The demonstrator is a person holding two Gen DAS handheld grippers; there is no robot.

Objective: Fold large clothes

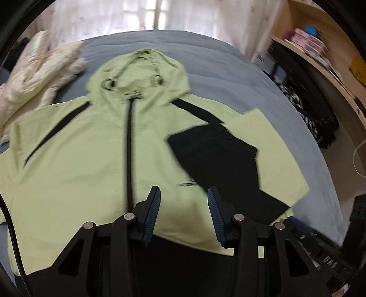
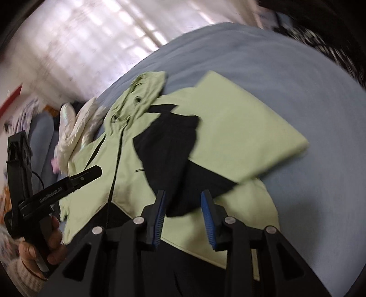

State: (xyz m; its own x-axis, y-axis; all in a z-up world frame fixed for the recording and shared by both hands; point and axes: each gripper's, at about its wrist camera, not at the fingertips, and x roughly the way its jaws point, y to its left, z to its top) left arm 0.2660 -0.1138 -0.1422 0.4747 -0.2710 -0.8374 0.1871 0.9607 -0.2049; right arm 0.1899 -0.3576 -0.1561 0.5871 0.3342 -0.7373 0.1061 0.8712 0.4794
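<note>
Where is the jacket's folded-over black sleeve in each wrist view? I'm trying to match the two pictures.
Left wrist: black sleeve right of centre, right of the zipper.
Right wrist: black sleeve at centre, above the fingertips.
Shared landmark: the hood at the jacket's far end.

Soft daylight from the curtained window (image 1: 157, 13) — motion-blurred, fisheye-warped, dark edges.

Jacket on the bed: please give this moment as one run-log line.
jacket: flat on bed, one sleeve folded in | left gripper: open, empty | right gripper: open, empty
</note>
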